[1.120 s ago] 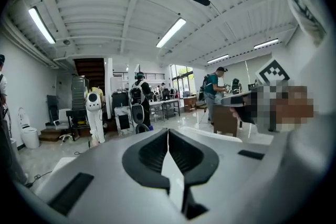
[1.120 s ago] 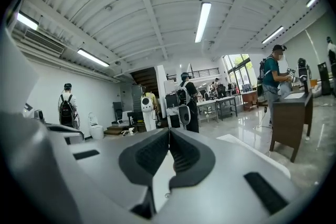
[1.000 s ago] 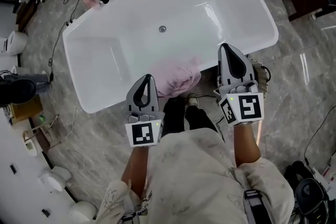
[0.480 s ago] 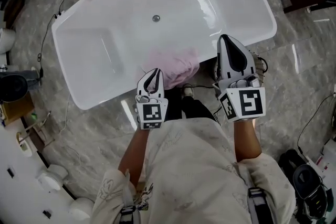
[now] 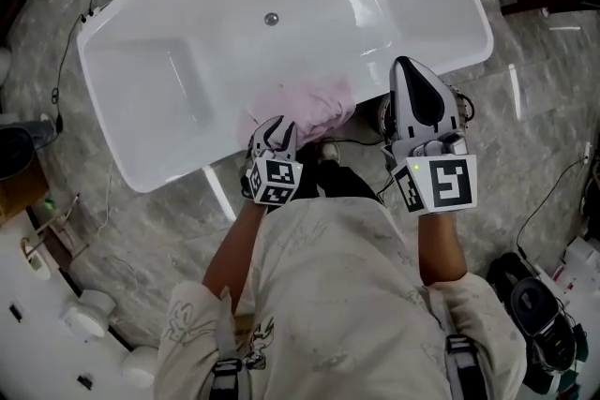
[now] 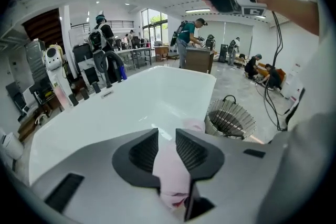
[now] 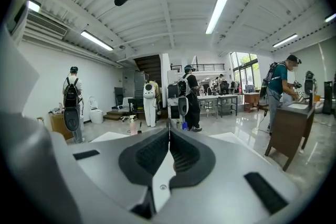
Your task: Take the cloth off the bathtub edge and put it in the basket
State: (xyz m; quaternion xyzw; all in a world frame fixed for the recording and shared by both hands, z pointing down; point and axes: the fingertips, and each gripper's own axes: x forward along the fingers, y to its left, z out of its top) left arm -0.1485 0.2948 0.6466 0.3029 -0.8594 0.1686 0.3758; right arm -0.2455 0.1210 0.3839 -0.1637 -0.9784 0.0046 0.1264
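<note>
Left claw (image 6: 167, 136): jaws have just been opening, now partly apart, pink cloth (image 6: 171, 174) between them, not yet pinched. Right claw (image 7: 168, 131): closed, empty. Cloth heaped on bathtub (image 5: 169, 175) near rim, centre of head view. Likely light and limp, will drape. Pinch top bunched fold. Basket (image 6: 229, 118) beyond, right of frame.

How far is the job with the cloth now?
Done: nothing yet; the pink cloth lies on the bathtub edge. In hand: the left gripper, jaws just opening, has the cloth between them, not clamped. Left: grip it, lift it, drop it in the basket.
</note>
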